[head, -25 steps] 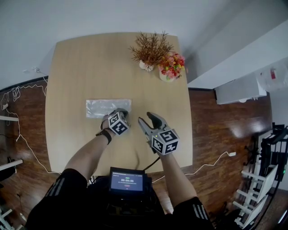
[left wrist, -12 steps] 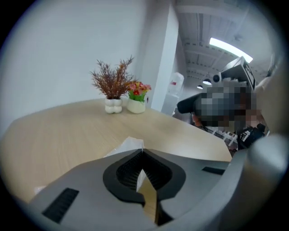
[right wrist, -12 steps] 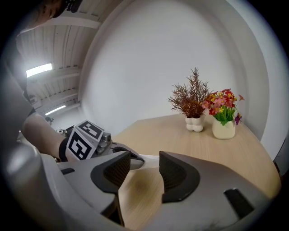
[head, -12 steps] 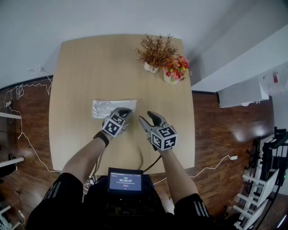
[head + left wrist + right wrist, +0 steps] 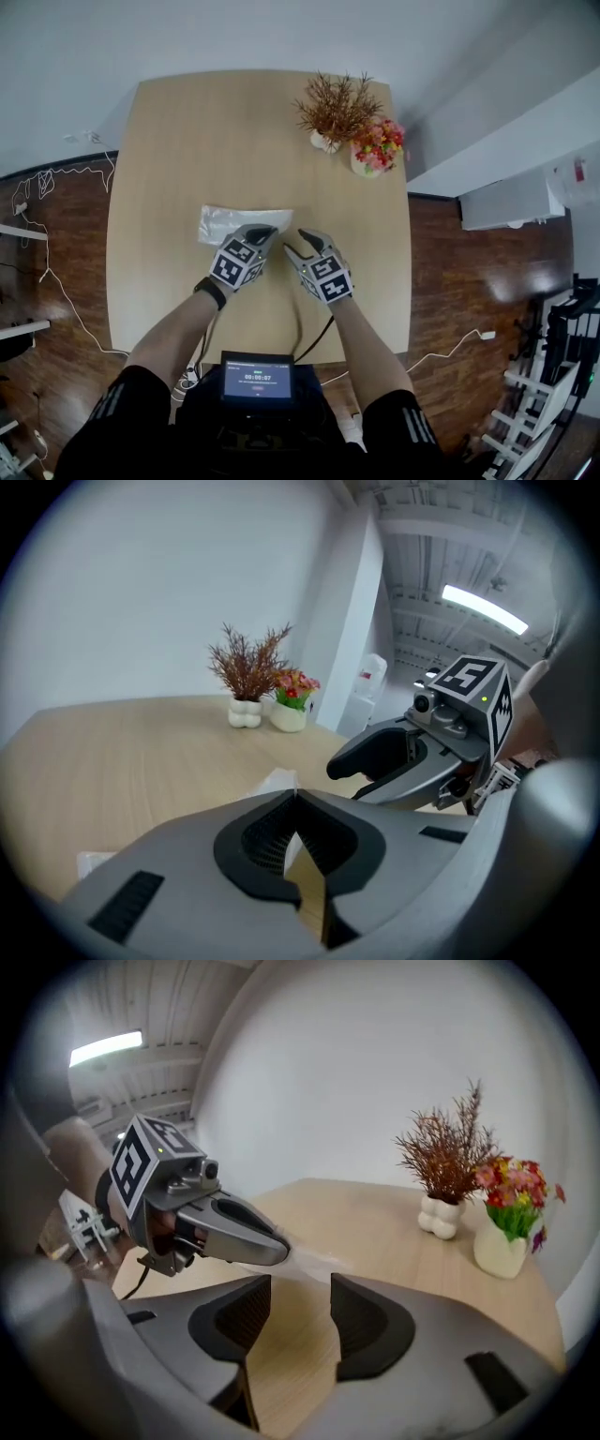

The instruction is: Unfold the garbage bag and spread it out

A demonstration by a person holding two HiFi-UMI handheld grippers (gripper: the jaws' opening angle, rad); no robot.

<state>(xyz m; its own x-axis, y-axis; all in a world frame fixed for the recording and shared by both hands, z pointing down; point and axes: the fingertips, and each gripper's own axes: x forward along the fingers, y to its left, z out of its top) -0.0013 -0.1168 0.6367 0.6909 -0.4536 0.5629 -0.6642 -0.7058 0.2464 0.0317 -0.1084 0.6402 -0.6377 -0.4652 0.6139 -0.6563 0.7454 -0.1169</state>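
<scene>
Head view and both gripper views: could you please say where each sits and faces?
Head view: on the head, steeply down onto the table; forearms, left tool, right tool.
Left gripper view: on left tool, facing the vases; shut jaws, right tool.
Right gripper view: on right tool, facing vases; open jaws, left tool.
Shared: vases, garbage bag.

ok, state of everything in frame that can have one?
garbage bag: folded, lying on the table, right edge pinched and lifted slightly.
left tool: shut on the garbage bag's edge.
right tool: open, nothing between the jaws.
dried-plant vase: upright.
flower vase: upright.
chest screen: lit.
</scene>
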